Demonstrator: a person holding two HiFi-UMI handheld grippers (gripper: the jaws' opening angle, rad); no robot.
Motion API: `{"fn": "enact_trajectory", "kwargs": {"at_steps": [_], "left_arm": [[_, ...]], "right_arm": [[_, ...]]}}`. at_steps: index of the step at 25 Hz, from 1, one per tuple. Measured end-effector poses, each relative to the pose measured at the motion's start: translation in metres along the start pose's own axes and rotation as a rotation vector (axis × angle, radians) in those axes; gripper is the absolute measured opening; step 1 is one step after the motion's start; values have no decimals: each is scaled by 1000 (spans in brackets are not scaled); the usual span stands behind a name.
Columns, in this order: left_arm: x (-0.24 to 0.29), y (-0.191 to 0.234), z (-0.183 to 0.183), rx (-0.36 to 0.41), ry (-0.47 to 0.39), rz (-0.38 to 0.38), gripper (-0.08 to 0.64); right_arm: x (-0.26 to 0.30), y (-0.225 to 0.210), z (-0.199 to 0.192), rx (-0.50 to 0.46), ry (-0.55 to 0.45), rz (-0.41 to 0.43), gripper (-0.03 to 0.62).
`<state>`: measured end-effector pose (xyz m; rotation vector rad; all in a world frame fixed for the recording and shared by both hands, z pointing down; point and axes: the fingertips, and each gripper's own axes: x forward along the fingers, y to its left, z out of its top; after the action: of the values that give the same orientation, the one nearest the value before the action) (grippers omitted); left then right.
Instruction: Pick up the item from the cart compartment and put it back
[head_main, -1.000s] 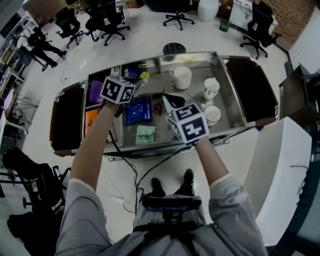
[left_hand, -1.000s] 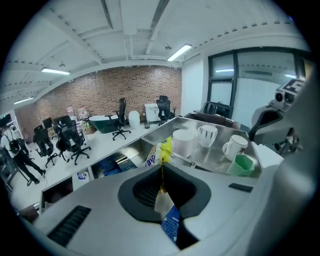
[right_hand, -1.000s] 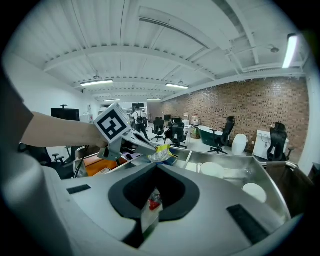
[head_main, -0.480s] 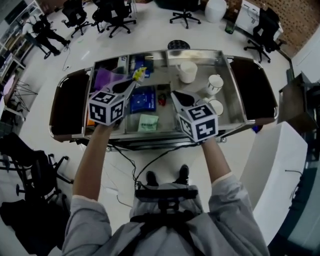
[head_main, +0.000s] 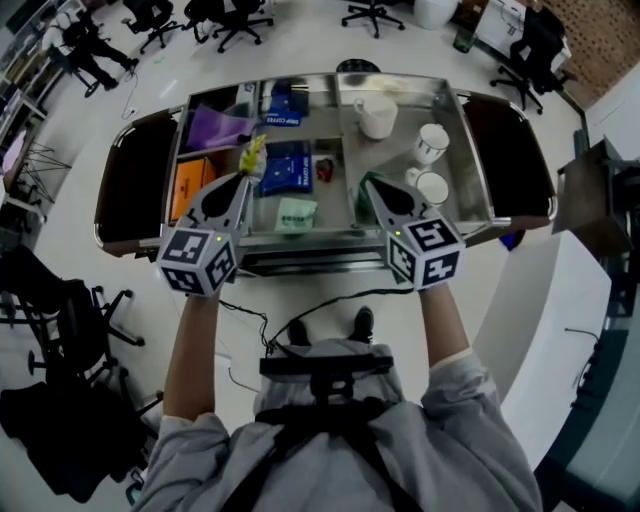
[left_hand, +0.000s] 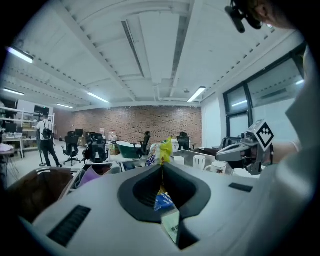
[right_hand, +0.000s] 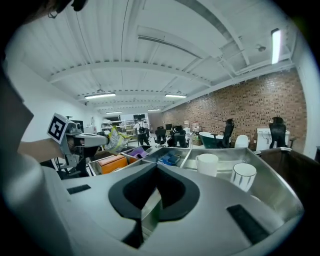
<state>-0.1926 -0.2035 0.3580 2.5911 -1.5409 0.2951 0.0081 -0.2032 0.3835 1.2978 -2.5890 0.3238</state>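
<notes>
Left tongs (left_hand: 161, 169) clenched on yellow packet (left_hand: 165, 148) | right tongs (right_hand: 155, 169) closed, empty | packet print unreadable

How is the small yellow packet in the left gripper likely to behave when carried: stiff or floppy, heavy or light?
Probably floppy: the yellow packet looks thin and crinkled where the left gripper has its jaws shut on it. Likely light, since a pinch at one part carries it whole. Its film-like wrapper may slip if the grip loosens.

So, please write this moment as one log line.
left gripper shut on yellow packet above cart | right gripper shut, empty
</notes>
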Motion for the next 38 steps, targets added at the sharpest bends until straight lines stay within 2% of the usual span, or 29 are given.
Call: {"fn": "enact_trajectory", "kwargs": {"at_steps": [7, 11, 20, 27, 33, 38], "left_arm": [[-50, -1, -21, -115, -63, 70, 14], [-69, -5, -28, -99, -64, 99, 13], [-91, 1, -47, -165, -70, 133, 12], [-96, 5, -52, -152, -55, 158, 12], [-93, 2, -55, -155, -48, 149, 12], [-86, 1, -51, -128, -36, 133, 12]], "right_arm": [[-40, -2, -23, 56, -8, -29, 9], [-57, 0, -33, 89, -17, -39, 9], [-68, 1, -47, 110, -10, -54, 9], [-68, 1, -51, 111, -4, -53, 9], [-68, 0, -56, 110, 6, -54, 9], [-66, 0, -55, 105, 12, -53, 9]]}}
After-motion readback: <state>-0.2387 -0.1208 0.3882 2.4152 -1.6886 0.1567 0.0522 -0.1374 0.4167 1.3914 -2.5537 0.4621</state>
